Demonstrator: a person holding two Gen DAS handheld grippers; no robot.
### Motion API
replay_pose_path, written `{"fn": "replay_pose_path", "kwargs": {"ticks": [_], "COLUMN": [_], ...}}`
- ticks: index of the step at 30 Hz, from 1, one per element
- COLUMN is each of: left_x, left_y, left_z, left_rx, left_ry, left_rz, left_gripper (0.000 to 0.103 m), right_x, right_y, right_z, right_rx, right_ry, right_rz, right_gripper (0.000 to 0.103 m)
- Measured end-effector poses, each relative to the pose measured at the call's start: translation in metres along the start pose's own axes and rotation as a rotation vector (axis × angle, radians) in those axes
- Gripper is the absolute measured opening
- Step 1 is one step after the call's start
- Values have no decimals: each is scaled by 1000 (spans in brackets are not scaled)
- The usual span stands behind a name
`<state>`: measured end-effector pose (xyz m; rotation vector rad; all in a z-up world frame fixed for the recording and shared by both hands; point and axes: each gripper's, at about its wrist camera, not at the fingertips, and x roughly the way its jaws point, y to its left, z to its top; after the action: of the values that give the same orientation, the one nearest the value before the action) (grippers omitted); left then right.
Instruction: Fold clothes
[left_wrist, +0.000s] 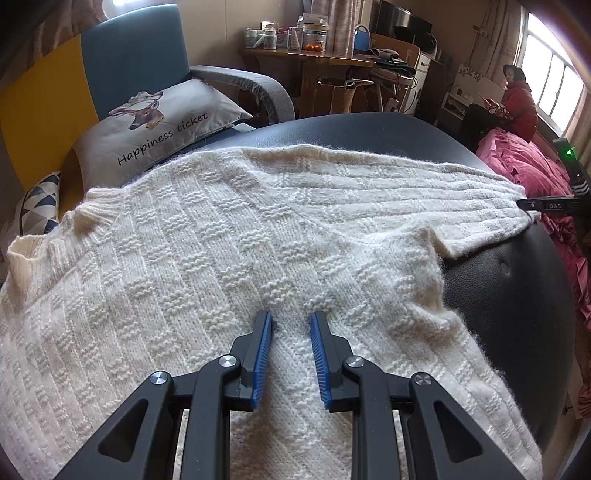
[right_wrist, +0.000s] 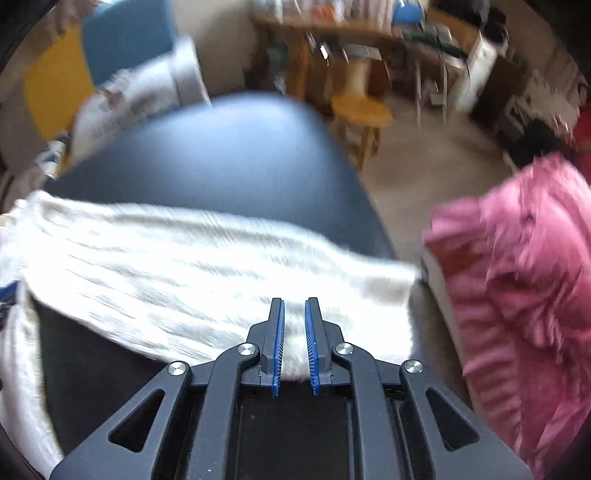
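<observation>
From the left wrist camera, a cream knitted sweater (left_wrist: 229, 236) lies spread flat over a dark padded seat (left_wrist: 509, 295), its ribbed collar (left_wrist: 92, 210) toward the left and one sleeve (left_wrist: 424, 199) stretched out to the right. The left gripper (left_wrist: 291, 319) points down at the body of the sweater, its two blue-lined fingers standing partly spread with a gap between them. A ridge of knit sits in that gap, but whether the pads press on it or merely rest against the wool cannot be told. At the far end of the sleeve, the tip of the right gripper (left_wrist: 532, 205) meets the cuff at the right edge of the picture. Behind the seat stands a blue armchair (left_wrist: 136, 51) holding a grey cushion (left_wrist: 155, 122) printed with the words "Happiness ticket". Further back are a wooden table (left_wrist: 306, 59) crowded with jars and bottles, and a person in a red coat (left_wrist: 521, 107) seated by the window (left_wrist: 554, 70). A pink garment (left_wrist: 532, 170) lies heaped to the right.

The right wrist camera gives a blurred picture. The right gripper (right_wrist: 294, 306) points down over the end of the sleeve (right_wrist: 184, 266), which runs leftward across the dark seat (right_wrist: 221, 155). Its fingers stand close together with only a narrow slot between them, and white knit shows in that slot; the pads do not visibly clamp it. The pink garment (right_wrist: 517, 280) fills the right side, and a wooden stool (right_wrist: 362, 110) stands on the floor beyond.
</observation>
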<state>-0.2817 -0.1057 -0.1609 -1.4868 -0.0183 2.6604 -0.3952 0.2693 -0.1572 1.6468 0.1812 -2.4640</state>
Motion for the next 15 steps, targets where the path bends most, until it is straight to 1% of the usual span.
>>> {"fn": "replay_pose_path", "kwargs": {"ticks": [2, 5, 7, 9, 11, 12, 15], "left_x": [0, -1, -1, -1, -3, -4, -11], "left_y": [1, 2, 2, 3, 5, 6, 11], "left_z": [-1, -2, -3, -4, -5, -5, -5], "left_rx": [-2, -9, -8, -9, -20, -30, -69], "left_ry": [-1, -2, -2, -11, -15, -16, -27], "left_rz": [0, -1, 1, -1, -8, -13, -37], "left_gripper": [22, 22, 22, 22, 22, 22, 22], "right_x": [-1, -6, -21, -39, -52, -54, -45], "right_y": [0, 8, 22, 43, 78, 98, 160], "right_z": [-4, -3, -2, 3, 6, 6, 5], "right_rx": [6, -10, -39, -69, -127, -166, -291], "right_ry": [-31, -6, -50, -112, -155, -161, -138], "right_rz": [-3, -34, -50, 28, 152, 202, 327], "right_gripper": [12, 12, 13, 13, 13, 13, 13]}}
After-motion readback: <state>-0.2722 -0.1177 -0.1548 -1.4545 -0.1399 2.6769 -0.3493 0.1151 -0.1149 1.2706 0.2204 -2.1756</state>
